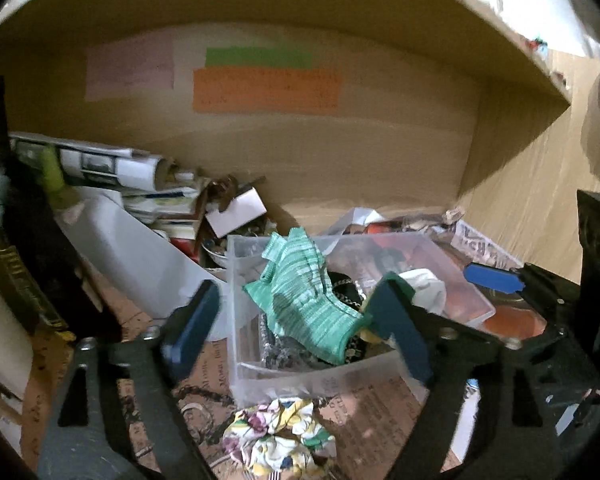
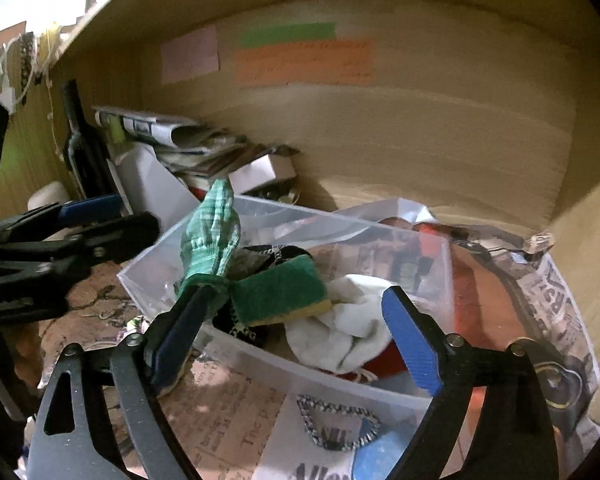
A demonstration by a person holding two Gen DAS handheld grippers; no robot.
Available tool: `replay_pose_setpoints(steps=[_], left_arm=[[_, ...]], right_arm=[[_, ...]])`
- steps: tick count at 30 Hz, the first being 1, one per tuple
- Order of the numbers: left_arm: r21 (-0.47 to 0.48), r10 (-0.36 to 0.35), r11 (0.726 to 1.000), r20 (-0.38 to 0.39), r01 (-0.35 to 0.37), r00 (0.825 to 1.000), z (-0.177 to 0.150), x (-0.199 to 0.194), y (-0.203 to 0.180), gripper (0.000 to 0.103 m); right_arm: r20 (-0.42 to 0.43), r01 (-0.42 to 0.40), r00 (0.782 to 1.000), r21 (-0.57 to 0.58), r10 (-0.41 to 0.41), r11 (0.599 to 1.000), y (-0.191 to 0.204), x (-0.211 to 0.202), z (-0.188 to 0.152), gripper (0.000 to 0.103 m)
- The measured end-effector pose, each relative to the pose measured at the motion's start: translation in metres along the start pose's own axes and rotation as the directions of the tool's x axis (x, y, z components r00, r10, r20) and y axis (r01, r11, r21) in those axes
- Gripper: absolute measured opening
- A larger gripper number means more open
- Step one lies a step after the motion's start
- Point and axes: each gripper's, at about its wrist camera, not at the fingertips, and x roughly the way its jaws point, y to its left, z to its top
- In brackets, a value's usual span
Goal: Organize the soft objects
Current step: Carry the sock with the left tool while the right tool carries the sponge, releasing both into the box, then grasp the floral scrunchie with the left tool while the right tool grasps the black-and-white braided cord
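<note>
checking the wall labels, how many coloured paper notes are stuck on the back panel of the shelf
3, side by side on the back panel: a pink note on the left, a green strip right of it, and an orange note directly below the green one. None looks hidden.

Colours in the clear plastic bin (image 2: pixel 380 236)

The cloth (image 1: pixel 304 296) is green with white stripes, the sponge (image 2: pixel 280 288) green over yellow, the scrunchie (image 1: pixel 280 436) floral, the rag (image 2: pixel 340 328) white.

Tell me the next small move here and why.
Probably bring the left gripper down past the clear bin toward the floral cloth. It lies crumpled on the shelf outside the bin, while the green striped cloth is draped over the bin's contents beside the sponge and white cloth. Both jaws stand open and hold nothing.
</note>
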Motion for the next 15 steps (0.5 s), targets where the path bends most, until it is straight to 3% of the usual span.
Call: replay_pose_setpoints(steps=[6,15], left_arm=[[-0.007,0.011,1.0,-0.007,-0.011,1.0,-0.011,-0.016,0.005,0.097],[-0.032,0.011,0.999,-0.179,-0.017,0.984,-0.051,0.011,0.013,0.098]], right_arm=[[0.038,0.047,0.998,0.007,-0.047,0.999,-0.006,-0.025,-0.011,0.101],[-0.038,0.093,0.995,0.008,-0.093,0.996,-0.017,-0.025,-0.043,0.101]])
